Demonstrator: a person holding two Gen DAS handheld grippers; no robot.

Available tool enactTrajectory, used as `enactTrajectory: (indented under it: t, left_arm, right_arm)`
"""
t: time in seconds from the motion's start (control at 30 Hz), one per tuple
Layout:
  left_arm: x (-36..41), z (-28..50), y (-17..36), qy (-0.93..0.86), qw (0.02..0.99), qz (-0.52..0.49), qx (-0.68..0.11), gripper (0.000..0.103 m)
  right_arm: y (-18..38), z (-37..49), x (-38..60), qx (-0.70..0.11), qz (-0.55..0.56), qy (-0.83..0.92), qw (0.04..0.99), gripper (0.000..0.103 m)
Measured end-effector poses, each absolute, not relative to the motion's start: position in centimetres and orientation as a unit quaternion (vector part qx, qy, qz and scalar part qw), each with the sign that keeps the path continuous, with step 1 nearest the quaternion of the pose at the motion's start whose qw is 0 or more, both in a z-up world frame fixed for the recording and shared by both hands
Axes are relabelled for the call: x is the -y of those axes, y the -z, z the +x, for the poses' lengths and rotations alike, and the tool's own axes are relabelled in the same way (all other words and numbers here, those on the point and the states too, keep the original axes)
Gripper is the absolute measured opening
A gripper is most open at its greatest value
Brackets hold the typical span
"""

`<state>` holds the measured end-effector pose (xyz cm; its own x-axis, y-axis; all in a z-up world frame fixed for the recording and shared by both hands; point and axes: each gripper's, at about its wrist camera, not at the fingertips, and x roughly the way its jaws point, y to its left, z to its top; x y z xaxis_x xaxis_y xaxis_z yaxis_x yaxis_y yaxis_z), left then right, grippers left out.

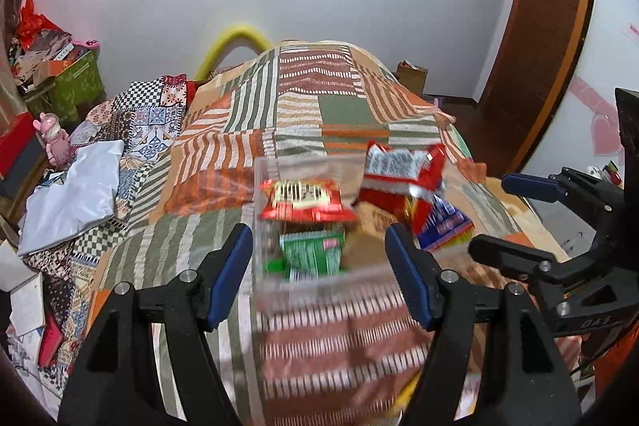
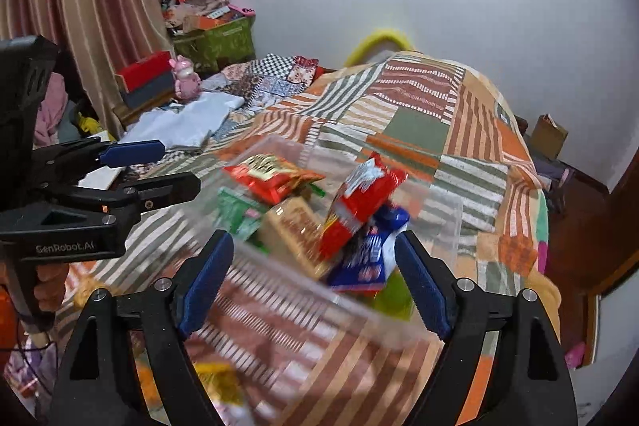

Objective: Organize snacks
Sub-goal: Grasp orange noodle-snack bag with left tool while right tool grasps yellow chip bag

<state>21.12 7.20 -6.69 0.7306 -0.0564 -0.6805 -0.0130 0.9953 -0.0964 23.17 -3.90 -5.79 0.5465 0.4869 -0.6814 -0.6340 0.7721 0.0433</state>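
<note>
A clear plastic box stands on the patchwork bed cover, blurred by motion. It holds a red snack bag, a green packet and a tan packet. A red-and-white bag and a blue packet lie at its right. My left gripper is open and empty just before the box's near wall. My right gripper is open, its fingers either side of the red bag and blue packet. The box shows there too.
The bed cover fills the middle. A white cloth, a pink figurine and a green bin sit at the left. A wooden door is at the right. A cardboard box stands past the bed.
</note>
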Motion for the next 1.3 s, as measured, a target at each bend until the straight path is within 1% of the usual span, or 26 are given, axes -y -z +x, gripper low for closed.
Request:
enactTrajectory:
  t: [0.1,0.37,0.53,0.67,0.7,0.73,0.87,0.93,0.97,1.0,1.2,1.3]
  left_arm:
    - [-7.1,18.8,7.0,0.015,0.927,-0.050,-0.371,0.071]
    - [-6.5,13.8,9.5,0.026,0.914,-0.067,-0.400,0.071]
    - [-6.1,11.3,10.8,0.039,0.907,-0.070,-0.414,0.071]
    - [-5.5,9.6,11.9,0.045,0.903,-0.066,-0.423,0.071]
    - [-5.4,9.3,12.2,0.045,0.902,-0.065,-0.425,0.071]
    - [-5.2,9.0,12.6,0.045,0.900,-0.064,-0.429,0.071]
    - [-4.4,8.4,13.8,0.049,0.895,-0.063,-0.440,0.071]
    - [-4.0,8.2,14.1,0.053,0.894,-0.064,-0.441,0.071]
    - [-3.8,8.2,14.3,0.057,0.892,-0.065,-0.443,0.071]
    - [-3.5,8.2,14.3,0.060,0.892,-0.065,-0.444,0.071]
    - [-2.5,8.2,14.9,0.073,0.887,-0.060,-0.451,0.071]
    - [-1.9,8.5,16.0,0.076,0.879,-0.060,-0.466,0.071]
  right_arm:
    - [6.2,21.0,4.7,-0.351,-0.097,-0.325,0.873,0.083]
    - [8.9,16.3,6.0,-0.368,-0.092,-0.322,0.868,0.083]
    - [11.3,14.7,6.2,-0.397,-0.075,-0.337,0.851,0.083]
    - [13.6,13.9,5.3,-0.418,-0.086,-0.342,0.837,0.083]
    - [15.0,14.0,4.8,-0.434,-0.084,-0.350,0.826,0.083]
    - [15.0,14.0,4.8,-0.434,-0.084,-0.350,0.826,0.083]
    - [16.6,14.1,4.2,-0.459,-0.090,-0.349,0.812,0.080]
    - [16.8,13.9,4.0,-0.455,-0.104,-0.342,0.816,0.075]
    - [16.8,13.9,3.9,-0.453,-0.110,-0.340,0.817,0.069]
    - [16.9,13.9,3.8,-0.451,-0.117,-0.336,0.819,0.067]
    - [16.8,13.2,4.4,-0.438,-0.111,-0.332,0.828,0.064]
    - [16.6,13.1,5.1,-0.438,-0.097,-0.329,0.831,0.063]
